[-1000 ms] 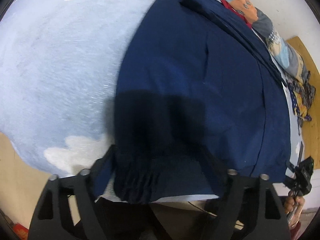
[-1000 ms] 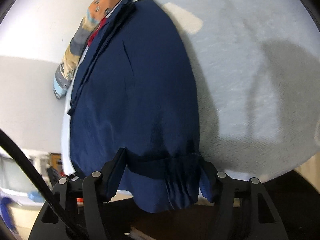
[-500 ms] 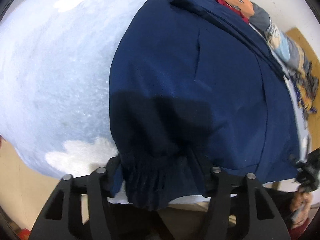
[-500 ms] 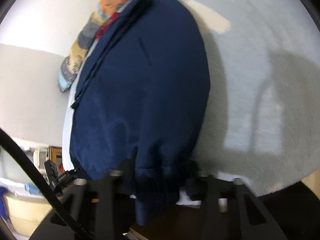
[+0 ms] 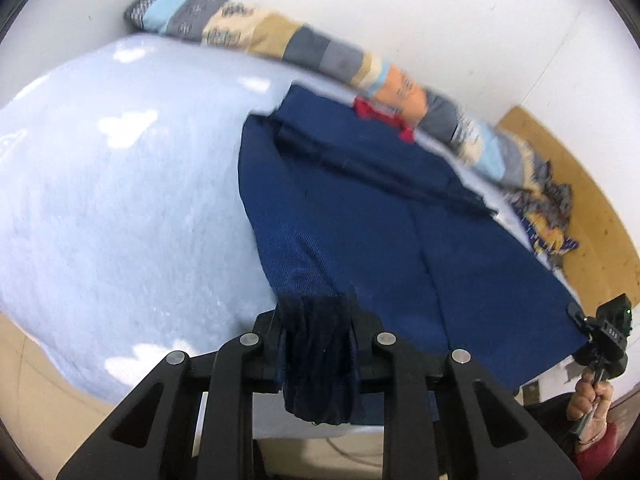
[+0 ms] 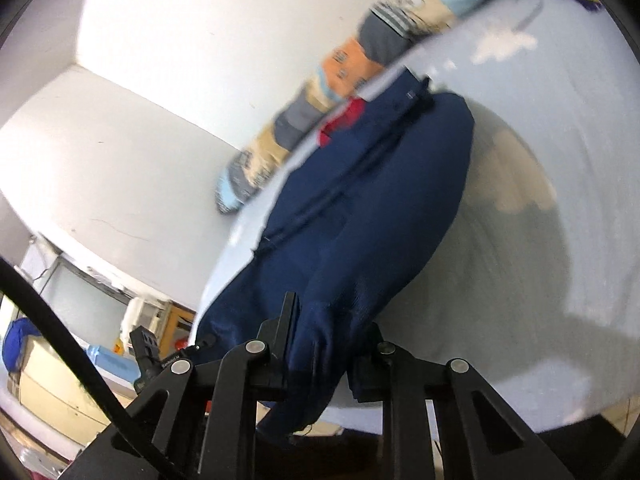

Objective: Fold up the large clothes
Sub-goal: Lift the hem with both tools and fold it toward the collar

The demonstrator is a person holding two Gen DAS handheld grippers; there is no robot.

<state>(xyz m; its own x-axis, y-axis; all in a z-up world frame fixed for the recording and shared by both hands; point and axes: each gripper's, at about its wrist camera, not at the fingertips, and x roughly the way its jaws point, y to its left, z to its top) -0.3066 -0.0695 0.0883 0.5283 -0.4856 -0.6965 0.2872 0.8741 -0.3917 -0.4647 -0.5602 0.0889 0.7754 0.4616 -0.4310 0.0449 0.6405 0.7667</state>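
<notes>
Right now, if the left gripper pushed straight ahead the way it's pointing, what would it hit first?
Probably the navy trousers already bunched between its closing jaws; the left gripper would run onto their spread cloth on the pale blue blanket. Depth is unclear.

Your two wrist views are evenly and brightly lit. Strong fisheye bending and black vignette mark every corner. Motion blur smears the patterned blanket (image 5: 304, 44) and the navy garment (image 5: 400, 216). A soft grey shadow falls on the pale blue bed cover (image 6: 560, 208); no glare noted.
</notes>
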